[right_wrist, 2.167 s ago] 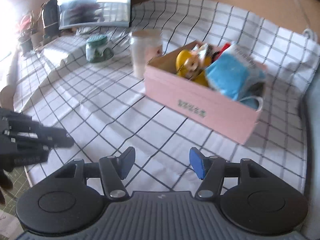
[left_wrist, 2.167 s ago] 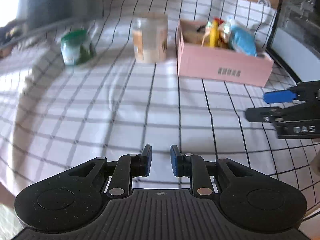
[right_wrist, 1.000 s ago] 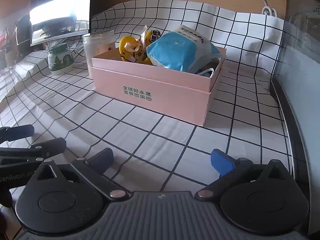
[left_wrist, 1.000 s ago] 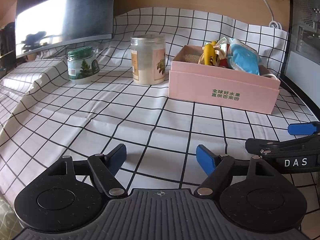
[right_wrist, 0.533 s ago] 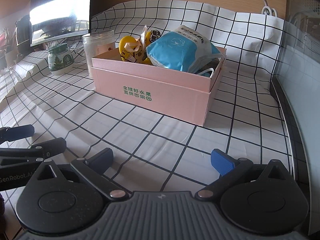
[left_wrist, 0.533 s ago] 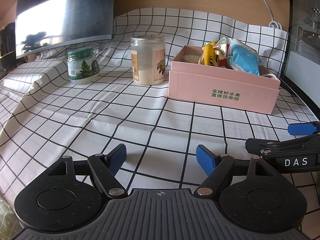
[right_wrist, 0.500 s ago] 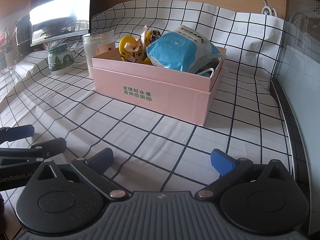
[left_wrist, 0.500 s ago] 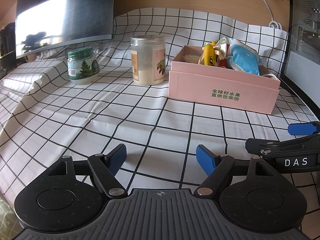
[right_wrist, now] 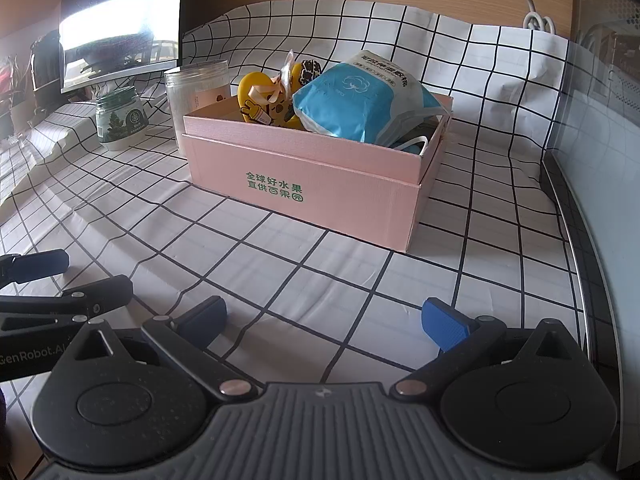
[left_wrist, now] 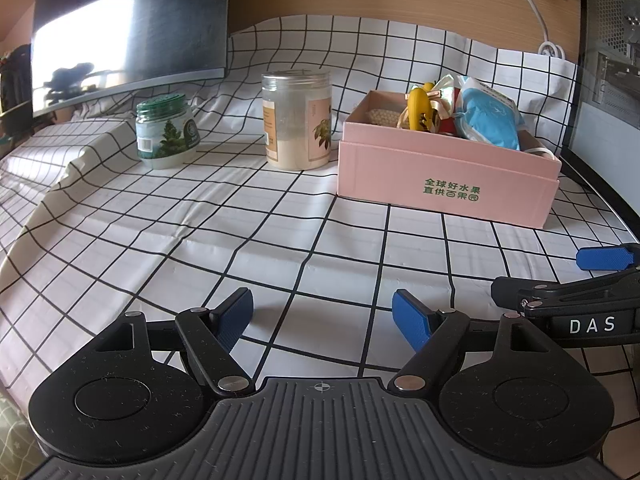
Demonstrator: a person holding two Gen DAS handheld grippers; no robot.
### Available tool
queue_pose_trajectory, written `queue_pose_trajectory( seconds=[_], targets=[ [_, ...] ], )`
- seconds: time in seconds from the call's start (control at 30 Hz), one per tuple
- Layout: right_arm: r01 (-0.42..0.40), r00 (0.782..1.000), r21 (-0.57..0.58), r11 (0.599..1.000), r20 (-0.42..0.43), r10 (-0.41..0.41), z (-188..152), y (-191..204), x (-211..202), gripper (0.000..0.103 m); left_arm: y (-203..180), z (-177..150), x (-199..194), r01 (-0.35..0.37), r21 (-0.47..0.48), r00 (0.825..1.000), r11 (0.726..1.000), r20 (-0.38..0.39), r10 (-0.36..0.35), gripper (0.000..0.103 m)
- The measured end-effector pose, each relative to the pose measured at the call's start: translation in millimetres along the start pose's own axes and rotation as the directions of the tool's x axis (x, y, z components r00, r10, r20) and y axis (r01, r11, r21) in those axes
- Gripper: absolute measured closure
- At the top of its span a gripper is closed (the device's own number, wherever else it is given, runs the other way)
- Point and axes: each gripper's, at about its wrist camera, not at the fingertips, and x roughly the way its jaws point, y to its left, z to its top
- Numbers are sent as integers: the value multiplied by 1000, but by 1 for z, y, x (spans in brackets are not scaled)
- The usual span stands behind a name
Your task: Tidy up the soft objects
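Note:
A pink box (left_wrist: 444,186) (right_wrist: 304,176) stands on the checked cloth. It holds a blue soft pack (left_wrist: 490,118) (right_wrist: 360,100), a yellow soft toy (left_wrist: 420,110) (right_wrist: 264,98) and other small items. My left gripper (left_wrist: 324,316) is open and empty, low over the cloth in front of the box. My right gripper (right_wrist: 324,322) is open and empty, also low and short of the box. Each gripper shows at the edge of the other's view: the right gripper in the left wrist view (left_wrist: 592,276), the left gripper in the right wrist view (right_wrist: 48,280).
A tall clear jar (left_wrist: 296,120) (right_wrist: 198,88) and a green-lidded jar (left_wrist: 166,132) (right_wrist: 120,118) stand left of the box. A monitor (left_wrist: 128,28) is at the back left. A dark edge and pale panel (right_wrist: 592,200) border the right side.
In the last second nothing has moved. Before that, both grippers opened wider and dropped low over the cloth.

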Motion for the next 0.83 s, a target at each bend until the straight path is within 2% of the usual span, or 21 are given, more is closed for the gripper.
queue_pose_trajectory(
  seconds=[0.5, 0.83],
  targets=[
    [0, 1000, 0, 1000, 0, 0, 0, 0, 0, 0, -1, 0, 0, -1, -1, 1000, 1000, -1, 1, 22],
    [0, 1000, 1, 1000, 0, 0, 0, 0, 0, 0, -1, 0, -2, 9, 5, 1000, 1000, 1, -9, 27]
  ],
)
